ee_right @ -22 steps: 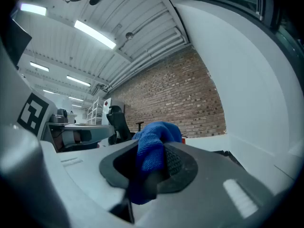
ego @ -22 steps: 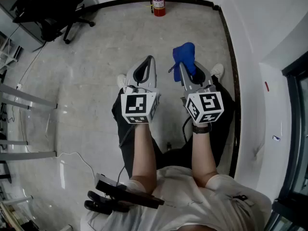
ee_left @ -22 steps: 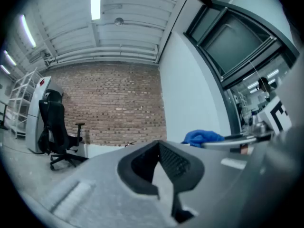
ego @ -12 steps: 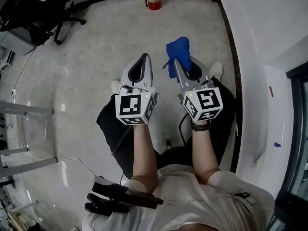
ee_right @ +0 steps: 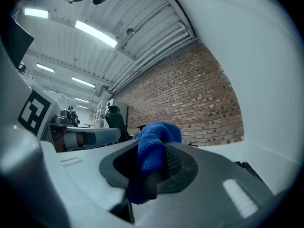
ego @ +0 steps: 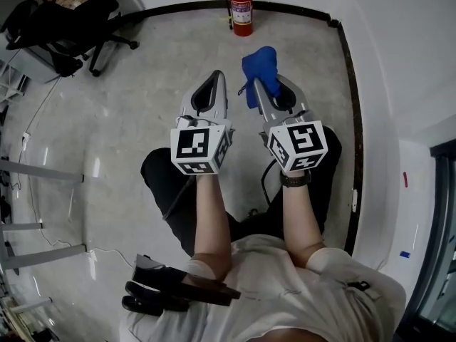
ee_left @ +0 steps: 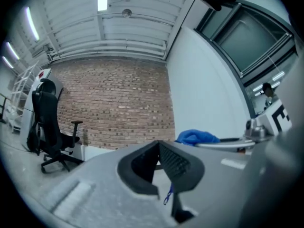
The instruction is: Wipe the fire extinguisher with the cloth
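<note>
Right tongs (ego: 266,85) pinch the cloth (ego: 259,62), hiding their tips; left tongs (ego: 216,78) closed, empty.

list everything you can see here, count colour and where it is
fire extinguisher: 1, red, standing on the floor against the far wall
cloth: 1, blue, clamped in the right gripper
office chair: 1, black, far left on the grey floor
brick wall: 1, reddish brown, behind the chair
left gripper: 1, grey, jaws together, nothing between them
right gripper: 1, grey, shut on the cloth
forearms: 2, bare, behind the grippers
</note>
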Demonstrator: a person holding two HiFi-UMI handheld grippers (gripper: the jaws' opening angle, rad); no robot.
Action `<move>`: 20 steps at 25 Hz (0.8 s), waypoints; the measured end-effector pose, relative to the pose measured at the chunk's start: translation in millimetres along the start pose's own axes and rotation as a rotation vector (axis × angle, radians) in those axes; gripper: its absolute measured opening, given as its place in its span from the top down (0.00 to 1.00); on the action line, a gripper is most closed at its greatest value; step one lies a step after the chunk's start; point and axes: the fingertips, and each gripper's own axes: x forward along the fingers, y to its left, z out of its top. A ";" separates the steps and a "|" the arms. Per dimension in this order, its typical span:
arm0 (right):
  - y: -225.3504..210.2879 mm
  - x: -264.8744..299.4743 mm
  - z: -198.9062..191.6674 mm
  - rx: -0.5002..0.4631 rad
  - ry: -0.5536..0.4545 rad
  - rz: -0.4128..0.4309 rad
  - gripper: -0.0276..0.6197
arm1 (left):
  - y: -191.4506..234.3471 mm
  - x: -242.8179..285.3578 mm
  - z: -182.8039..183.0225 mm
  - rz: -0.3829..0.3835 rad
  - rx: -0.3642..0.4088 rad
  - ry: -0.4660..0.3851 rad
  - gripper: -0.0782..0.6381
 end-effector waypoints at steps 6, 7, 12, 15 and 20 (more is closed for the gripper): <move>-29.1 36.9 -8.8 -0.005 0.018 0.004 0.83 | 11.8 45.9 -13.0 0.002 -0.033 0.000 0.89; -34.5 41.5 -12.4 -0.002 0.024 0.004 0.83 | 11.2 53.5 -16.0 -0.004 -0.030 0.003 0.89; -57.1 69.0 -8.0 -0.007 0.009 0.007 0.83 | 24.2 88.4 -6.8 0.003 -0.032 -0.026 0.89; -73.5 84.2 7.6 -0.026 -0.013 0.019 0.83 | 23.9 106.8 4.1 0.012 -0.016 -0.033 0.89; -97.2 108.6 5.7 -0.013 -0.005 0.074 0.83 | 27.3 129.8 -1.3 0.062 -0.020 -0.039 0.89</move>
